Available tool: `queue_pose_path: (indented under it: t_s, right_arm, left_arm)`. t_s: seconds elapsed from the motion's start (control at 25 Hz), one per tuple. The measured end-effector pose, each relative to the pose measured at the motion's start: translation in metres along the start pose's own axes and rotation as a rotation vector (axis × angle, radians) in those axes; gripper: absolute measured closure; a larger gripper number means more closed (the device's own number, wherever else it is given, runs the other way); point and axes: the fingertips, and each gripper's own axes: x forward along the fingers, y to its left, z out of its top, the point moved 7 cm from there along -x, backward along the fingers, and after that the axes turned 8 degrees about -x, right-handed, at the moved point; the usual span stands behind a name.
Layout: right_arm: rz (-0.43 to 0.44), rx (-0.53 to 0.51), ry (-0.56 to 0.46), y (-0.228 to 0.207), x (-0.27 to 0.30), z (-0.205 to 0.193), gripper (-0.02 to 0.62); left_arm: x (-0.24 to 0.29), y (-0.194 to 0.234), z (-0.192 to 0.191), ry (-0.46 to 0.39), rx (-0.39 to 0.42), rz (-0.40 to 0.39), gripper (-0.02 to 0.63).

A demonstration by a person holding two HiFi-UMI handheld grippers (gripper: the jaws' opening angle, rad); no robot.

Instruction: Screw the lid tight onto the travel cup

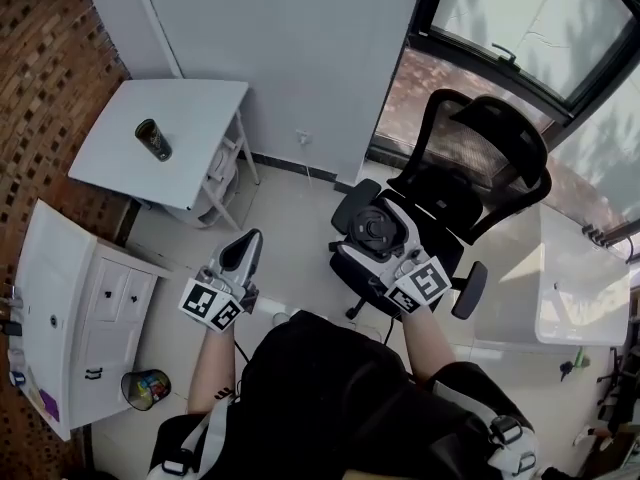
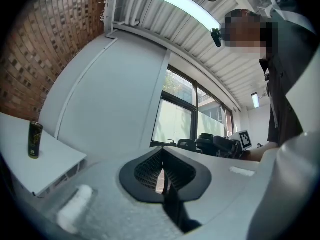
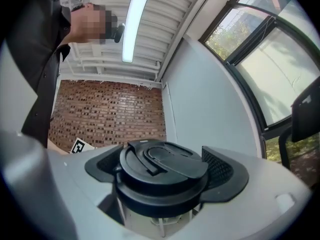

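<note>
- The right hand-held gripper [image 3: 164, 186] is closed on the travel cup [image 3: 160, 224], and its pads flank the cup just under the black lid [image 3: 161, 161]. The cup is up in the air in front of the person, near the office chair [image 1: 470, 168].
- The left hand-held gripper [image 2: 162, 173] has its jaws fully together with nothing between them. It must open wide before it can take the lid.
- The lid sits on the cup and looks level, but I cannot tell how tight it is.
- To do this well, keep the right grip firm and the cup upright. Place the left pads across the lid's round rim, not on the raised flip tab.
- Turn in short wrist rolls and regrip between them, so the lid does not tilt and cross the thread.
- The worktop [image 1: 190, 118] at the far left, which carries a can [image 1: 153, 139], is well apart from both grippers.
</note>
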Motion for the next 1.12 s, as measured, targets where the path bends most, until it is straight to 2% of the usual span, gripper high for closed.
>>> queue_pose_path:
  t_s: [0.48, 1.12]
  right_arm:
    - [0.197, 0.029, -0.025, 0.053, 0.114, -0.022, 0.110]
    - [0.455, 0.059, -0.019, 0.098, 0.206, -0.025, 0.110]
  left_arm:
    - [-0.095, 0.071, 0.025, -0.084, 0.017, 0.214, 0.604]
    - [-0.167, 0.085, 0.044, -0.191, 0.032, 0.444, 0.604]
